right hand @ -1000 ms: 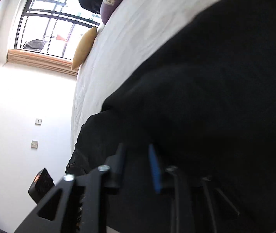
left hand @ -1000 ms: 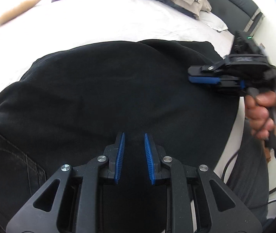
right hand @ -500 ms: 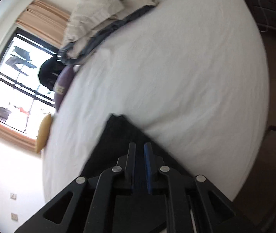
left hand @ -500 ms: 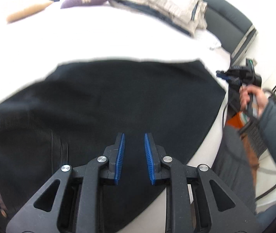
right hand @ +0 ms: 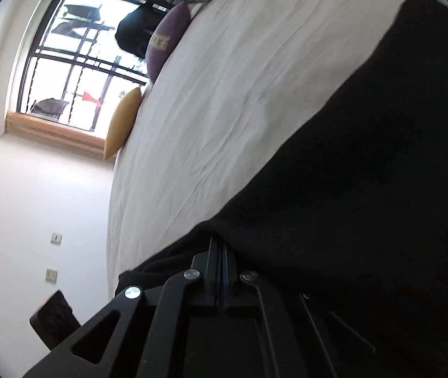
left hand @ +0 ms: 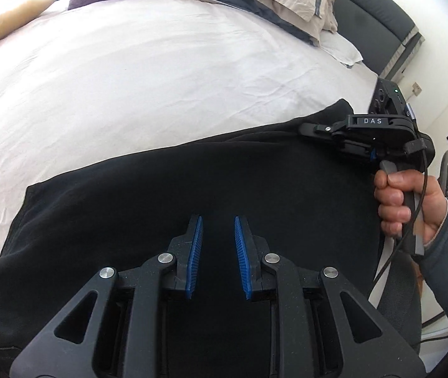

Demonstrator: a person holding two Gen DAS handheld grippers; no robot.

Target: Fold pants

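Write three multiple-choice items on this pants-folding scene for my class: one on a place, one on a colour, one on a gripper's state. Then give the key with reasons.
1. Where do the pants lie?
A. on a chair
B. on the white bed
C. on the floor

2. What colour are the left gripper's finger pads?
A. blue
B. red
C. green

3. How do the right gripper's jaws stand?
A. wide open
B. out of view
C. closed together at the pants' edge

Key: B, black fabric spreads over the sheet; A, blue ribbed strips line both fingers; C, no gap shows between the jaws.
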